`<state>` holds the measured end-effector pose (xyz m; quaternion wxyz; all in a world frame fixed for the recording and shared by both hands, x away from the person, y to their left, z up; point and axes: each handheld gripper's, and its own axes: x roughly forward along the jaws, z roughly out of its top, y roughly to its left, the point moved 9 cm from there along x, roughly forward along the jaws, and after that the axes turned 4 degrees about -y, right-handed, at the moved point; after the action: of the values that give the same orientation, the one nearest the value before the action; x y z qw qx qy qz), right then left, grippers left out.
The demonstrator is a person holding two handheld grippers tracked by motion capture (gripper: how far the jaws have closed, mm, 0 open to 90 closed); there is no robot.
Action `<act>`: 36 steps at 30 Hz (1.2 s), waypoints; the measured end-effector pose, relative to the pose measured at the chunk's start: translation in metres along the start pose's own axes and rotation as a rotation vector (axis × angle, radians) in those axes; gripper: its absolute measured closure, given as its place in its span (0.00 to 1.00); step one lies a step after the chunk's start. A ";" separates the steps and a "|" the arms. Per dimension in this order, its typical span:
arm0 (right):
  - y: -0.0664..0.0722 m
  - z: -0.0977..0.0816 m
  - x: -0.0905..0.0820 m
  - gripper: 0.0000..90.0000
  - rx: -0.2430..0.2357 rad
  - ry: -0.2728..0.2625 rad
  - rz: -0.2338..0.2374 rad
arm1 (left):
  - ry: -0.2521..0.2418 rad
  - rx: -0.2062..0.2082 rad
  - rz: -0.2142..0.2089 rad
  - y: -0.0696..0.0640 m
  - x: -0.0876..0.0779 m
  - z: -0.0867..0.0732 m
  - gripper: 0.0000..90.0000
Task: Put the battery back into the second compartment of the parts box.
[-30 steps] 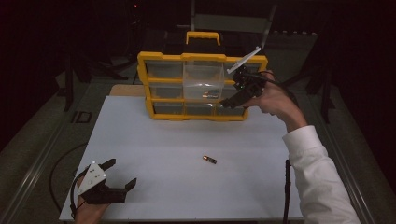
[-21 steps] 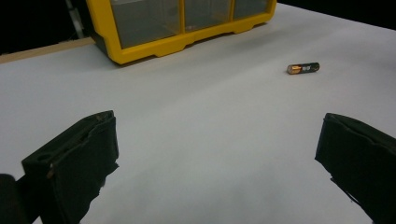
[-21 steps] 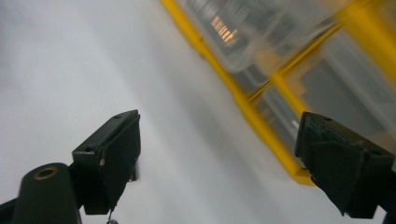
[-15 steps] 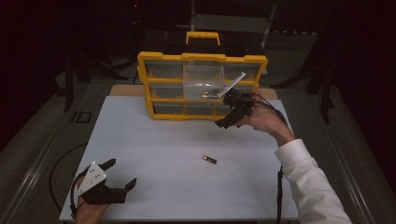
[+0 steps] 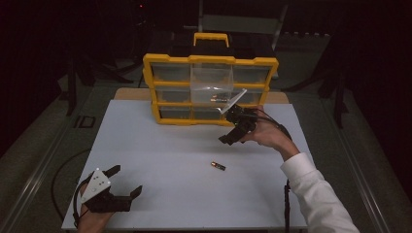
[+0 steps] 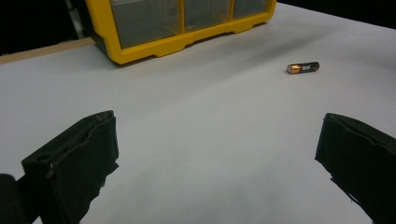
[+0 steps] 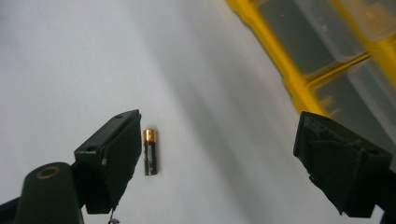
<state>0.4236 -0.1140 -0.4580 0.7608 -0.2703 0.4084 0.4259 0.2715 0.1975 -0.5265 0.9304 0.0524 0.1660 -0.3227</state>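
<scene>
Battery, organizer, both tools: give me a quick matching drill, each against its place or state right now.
Things:
1. battery
2. yellow organizer
3. left tool
4. right tool

Places or states:
A. open, low at the table's near left corner
B. lying loose mid-table
C. open, raised in front of the organizer
D. upright at the far edge, middle drawer pulled out

Pairs: 1-B, 2-D, 3-A, 4-C

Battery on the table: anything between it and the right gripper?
Nothing visible. The battery lies alone on bare white table; the right gripper, jaws open, is above and behind it, near the yellow organizer.
</scene>
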 end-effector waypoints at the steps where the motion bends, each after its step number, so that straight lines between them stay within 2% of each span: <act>1: 0.002 -0.001 0.002 0.17 -0.004 0.002 0.006 | 0.000 0.000 0.000 0.000 0.000 0.000 0.00; 15: 0.020 -0.020 0.033 0.19 -0.045 0.056 0.043 | 0.001 0.000 -0.002 0.000 0.000 0.000 0.00; 22: 0.029 -0.028 0.047 0.26 -0.089 0.088 0.073 | 0.000 -0.001 -0.002 0.000 0.000 0.000 0.00; 23: 0.032 -0.029 0.048 0.26 -0.072 0.099 0.076 | 0.000 -0.001 -0.003 0.000 0.001 0.000 0.00; 25: 0.032 -0.032 0.052 0.27 -0.088 0.107 0.081 | 0.001 0.000 -0.003 -0.001 0.001 0.000 0.00; 27: 0.035 -0.034 0.055 0.28 -0.078 0.118 0.085 | 0.000 -0.001 -0.004 -0.001 0.001 0.000 0.00; 29: 0.036 -0.036 0.059 0.30 -0.096 0.126 0.087 | 0.001 0.000 -0.003 -0.001 0.001 0.000 0.00; 36: 0.042 -0.044 0.072 0.41 -0.125 0.164 0.095 | 0.001 0.001 -0.002 0.000 0.000 0.000 0.00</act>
<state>0.3918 -0.0961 -0.5445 0.6855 -0.3315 0.4541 0.4627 0.2713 0.1976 -0.5265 0.9300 0.0529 0.1664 -0.3234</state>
